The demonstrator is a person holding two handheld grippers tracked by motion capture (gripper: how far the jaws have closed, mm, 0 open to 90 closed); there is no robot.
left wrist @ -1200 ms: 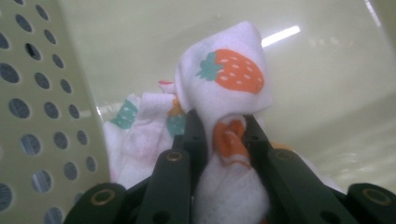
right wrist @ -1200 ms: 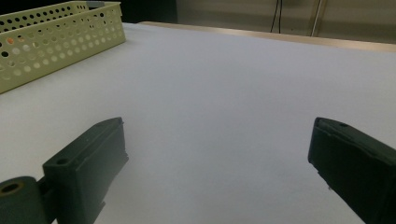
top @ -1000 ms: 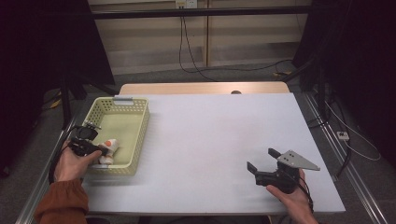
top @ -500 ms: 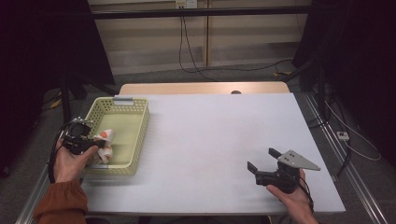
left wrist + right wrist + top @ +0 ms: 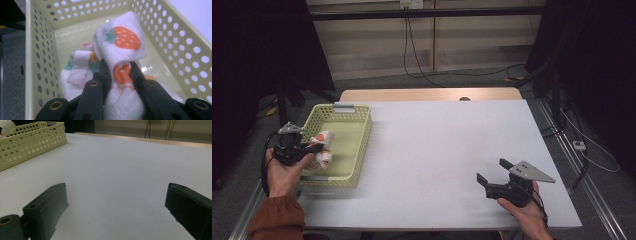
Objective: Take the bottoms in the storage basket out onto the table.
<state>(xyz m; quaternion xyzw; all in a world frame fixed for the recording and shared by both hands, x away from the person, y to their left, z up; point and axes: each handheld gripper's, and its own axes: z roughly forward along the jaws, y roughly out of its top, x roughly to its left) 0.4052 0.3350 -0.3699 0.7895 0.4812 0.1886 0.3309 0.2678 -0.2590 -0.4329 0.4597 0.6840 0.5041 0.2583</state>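
Cloth: your left gripper [image 5: 120,71] is clamped on a soft white strawberry-print terry cloth [image 5: 121,45], bunched fold between its jaws, over the pale yellow perforated plastic basket [image 5: 40,50].
Handling: light, limp (it will drape); grip a thick fold.
Right gripper [image 5: 117,202]: jaws apart, empty.

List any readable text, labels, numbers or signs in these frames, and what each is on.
None readable.
The strawberry-print cloth held by the left gripper carries pictures only, no lettering.
The yellow perforated basket, the white table and the right gripper show no markings.
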